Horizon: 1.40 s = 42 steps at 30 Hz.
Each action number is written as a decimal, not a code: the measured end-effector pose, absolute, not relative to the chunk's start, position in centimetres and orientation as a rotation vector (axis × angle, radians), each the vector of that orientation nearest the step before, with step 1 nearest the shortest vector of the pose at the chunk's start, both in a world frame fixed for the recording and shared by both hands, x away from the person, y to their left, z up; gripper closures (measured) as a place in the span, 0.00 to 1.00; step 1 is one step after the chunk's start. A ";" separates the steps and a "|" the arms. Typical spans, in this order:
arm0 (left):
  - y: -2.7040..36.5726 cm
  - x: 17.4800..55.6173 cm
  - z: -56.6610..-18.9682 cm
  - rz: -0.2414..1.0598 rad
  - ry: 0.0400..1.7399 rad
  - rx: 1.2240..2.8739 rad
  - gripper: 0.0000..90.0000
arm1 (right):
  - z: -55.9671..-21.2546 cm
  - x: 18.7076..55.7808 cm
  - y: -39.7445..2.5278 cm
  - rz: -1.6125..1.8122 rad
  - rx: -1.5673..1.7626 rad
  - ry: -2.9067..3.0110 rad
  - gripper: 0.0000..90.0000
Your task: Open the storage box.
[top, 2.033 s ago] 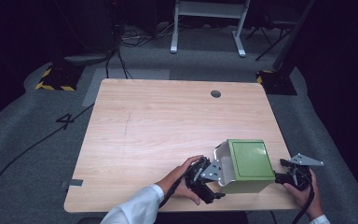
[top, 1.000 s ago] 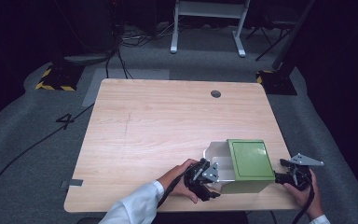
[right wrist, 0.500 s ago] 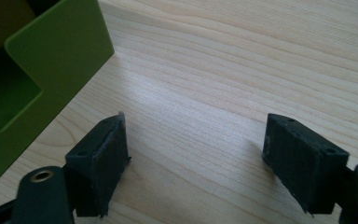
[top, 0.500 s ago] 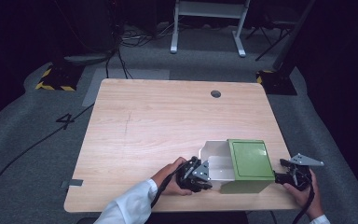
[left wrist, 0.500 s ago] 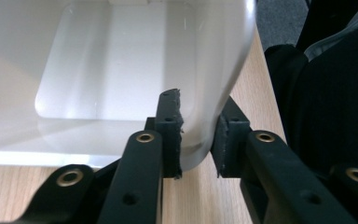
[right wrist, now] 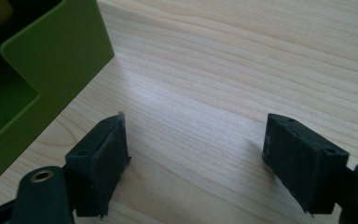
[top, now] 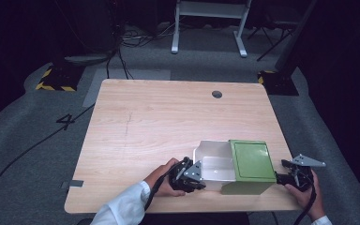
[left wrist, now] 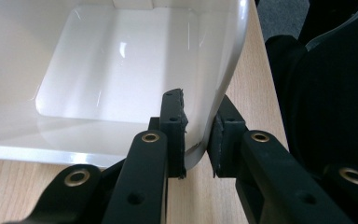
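I am looking down on the wooden table (top: pixel 168 122), bare apart from the work at its near right corner. There the green housing (top: pixel 249 161) is sitting on the table near the front edge, and the white drawer (top: pixel 214 165) is sticking out of its left side by what I judge to be about half, its inside empty and glossy as I am seeing it from the left gripper view.

My left gripper (top: pixel 191 174) is at the drawer's outer end and is pinching its wall: 1 pad is lying inside the tray and the other outside, with the white rim (left wrist: pixel 200 112) squeezed between them. My right gripper (top: pixel 294 174) is waiting just beside the housing's right end, its jaws spread wide over bare wood and holding nothing; the green wall (right wrist: pixel 51 65) is standing just off its left pad.

I am judging the pull-out as partly done: the drawer is open and showing, but part of it is still lodged in the housing, and the right side is not bracing the housing yet
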<state>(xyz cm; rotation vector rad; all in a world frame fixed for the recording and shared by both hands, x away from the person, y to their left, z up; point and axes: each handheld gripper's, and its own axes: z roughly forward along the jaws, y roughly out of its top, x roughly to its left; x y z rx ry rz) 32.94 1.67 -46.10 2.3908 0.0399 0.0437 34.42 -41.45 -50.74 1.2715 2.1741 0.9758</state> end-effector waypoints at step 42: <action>3.8 32.3 -45.3 0.066 0.085 2.370 0.53 | -50.7 34.4 -41.4 0.976 1.271 2.174 0.25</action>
